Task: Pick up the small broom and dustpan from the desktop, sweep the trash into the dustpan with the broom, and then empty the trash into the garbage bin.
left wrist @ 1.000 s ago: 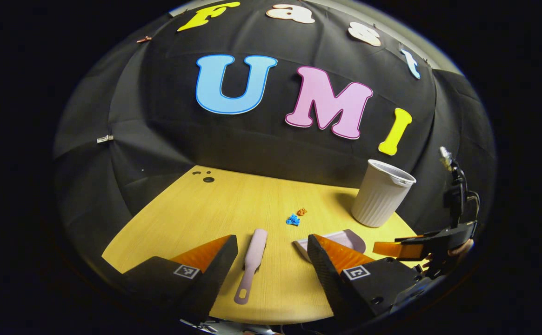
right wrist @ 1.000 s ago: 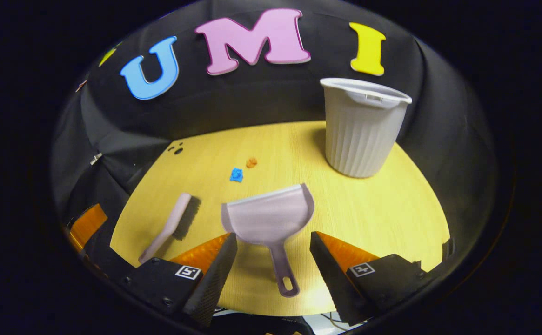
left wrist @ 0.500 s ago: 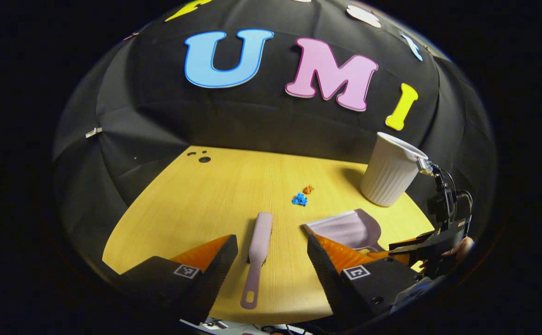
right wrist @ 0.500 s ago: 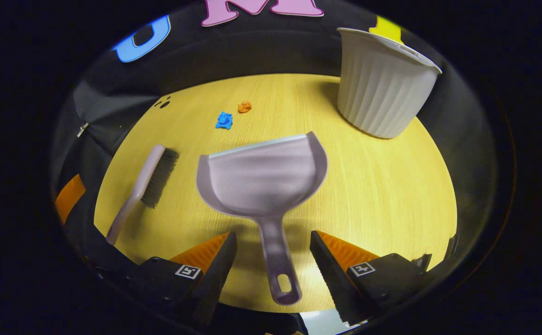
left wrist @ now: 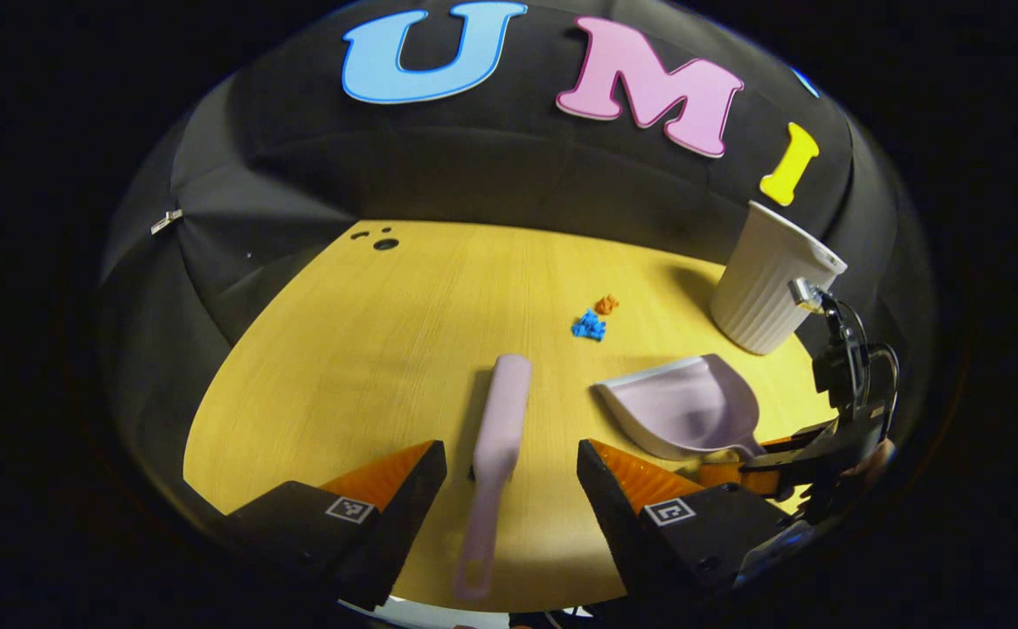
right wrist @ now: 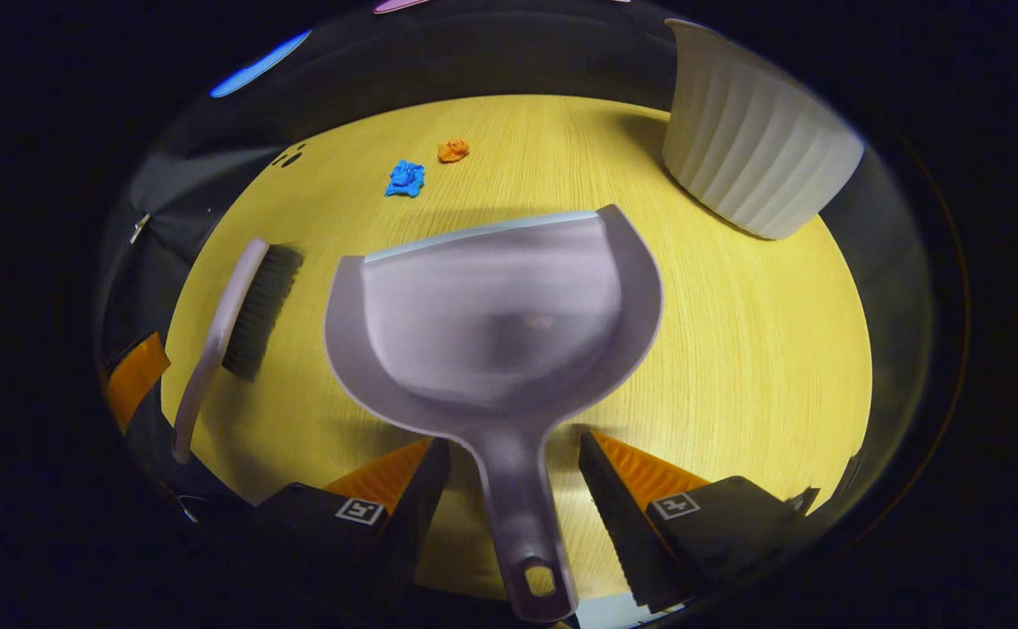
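Lilac plastic is what both of your tools are made of, and neither is gripped yet. Your left gripper (left wrist: 511, 472) has its jaws spread with the broom (left wrist: 498, 437) handle lying between them, untouched on either side. Your right gripper (right wrist: 515, 472) is spread the same way around the dustpan (right wrist: 491, 319) handle, with a gap showing on both sides.

To take them well, bring each gripper down until the handle sits between the pads, and centre it before you close. The handles are thin and look slick, so I judge a grip nearer the head will turn less than one at the hanging hole. The broom lies on its side with its bristles toward the dustpan, so expect to roll your wrist once it is lifted.

The dustpan lies flat on the desk (left wrist: 369, 349), its mouth facing the far side. Beyond it lie the trash pieces, a blue scrap (right wrist: 405, 177) and an orange scrap (right wrist: 452, 150), close together and well apart from both tools. The ribbed white bin (right wrist: 758, 157) stands upright at the far right. Nothing lies between dustpan and scraps. The two grippers work near each other, so watch that they don't knock while closing.
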A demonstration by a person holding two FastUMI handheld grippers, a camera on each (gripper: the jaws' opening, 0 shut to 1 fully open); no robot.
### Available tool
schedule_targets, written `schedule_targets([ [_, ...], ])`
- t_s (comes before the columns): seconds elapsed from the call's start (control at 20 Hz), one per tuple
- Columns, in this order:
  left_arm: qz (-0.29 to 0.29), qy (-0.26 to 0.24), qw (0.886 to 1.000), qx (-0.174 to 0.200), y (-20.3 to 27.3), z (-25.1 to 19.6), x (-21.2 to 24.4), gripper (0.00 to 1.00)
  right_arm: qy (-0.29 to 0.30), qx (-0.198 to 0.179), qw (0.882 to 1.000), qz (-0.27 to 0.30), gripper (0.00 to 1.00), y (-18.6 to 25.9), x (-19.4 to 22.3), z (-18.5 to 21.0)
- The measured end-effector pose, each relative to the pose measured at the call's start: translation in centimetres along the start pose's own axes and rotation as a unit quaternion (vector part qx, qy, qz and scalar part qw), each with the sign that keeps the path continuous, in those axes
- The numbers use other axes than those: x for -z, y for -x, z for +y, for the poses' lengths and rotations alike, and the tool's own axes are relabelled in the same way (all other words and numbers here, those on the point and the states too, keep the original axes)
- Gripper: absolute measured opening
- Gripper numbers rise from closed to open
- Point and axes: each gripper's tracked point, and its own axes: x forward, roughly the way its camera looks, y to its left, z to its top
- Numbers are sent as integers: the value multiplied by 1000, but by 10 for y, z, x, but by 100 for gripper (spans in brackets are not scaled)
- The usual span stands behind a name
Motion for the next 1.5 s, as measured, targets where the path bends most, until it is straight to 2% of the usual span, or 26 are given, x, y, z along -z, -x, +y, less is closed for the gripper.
schedule_targets([
  [0.1,19,-4,1000,-4,-12,6,7,96,2,2,1000,10,86,-5,1,1],
  [0.2,46,-5,999,-7,-25,13,18,96,11,5,1000,0,71,-7,-6,0],
  [0.3,74,-5,997,-6,-36,15,28,96,16,14,1000,2,62,-8,-6,-4],
  [0.35,88,-5,996,-4,-41,15,33,96,17,17,1000,3,63,-6,-7,-6],
  [0.4,102,-8,995,-1,-46,14,38,96,19,16,1000,7,42,-7,-6,-6],
  [0.75,149,-69,986,-20,-70,22,61,94,27,6,1000,8,39,-9,-7,-4],
  [0.8,151,-73,986,-19,-74,20,64,90,28,5,1000,8,39,-8,-7,-4],
  [0.85,158,-74,985,-14,-75,18,68,79,30,4,1000,8,39,-8,-7,-4],
  [0.9,150,-73,986,-13,-77,16,65,74,30,2,1000,8,39,-9,-7,-4],
  [1.05,156,-91,984,-6,-79,12,61,46,34,-4,999,9,39,-8,-7,-3],
  [1.1,159,-90,983,-5,-84,12,64,36,32,-8,999,10,43,-7,-6,-2],
  [1.15,155,-92,984,0,-84,11,60,29,32,-12,999,12,39,-7,-7,-1],
  [1.2,157,-94,983,3,-86,11,60,30,34,-14,999,13,42,-7,-6,-1],
  [1.3,153,-91,984,13,-87,11,57,28,40,-16,999,10,32,-6,-7,-2],
  [1.35,151,-89,984,14,-88,12,55,27,43,-18,999,8,37,-4,-8,-3],
  [1.5,140,-87,986,18,-91,14,40,27,58,-20,998,6,37,3,-10,-5],
])
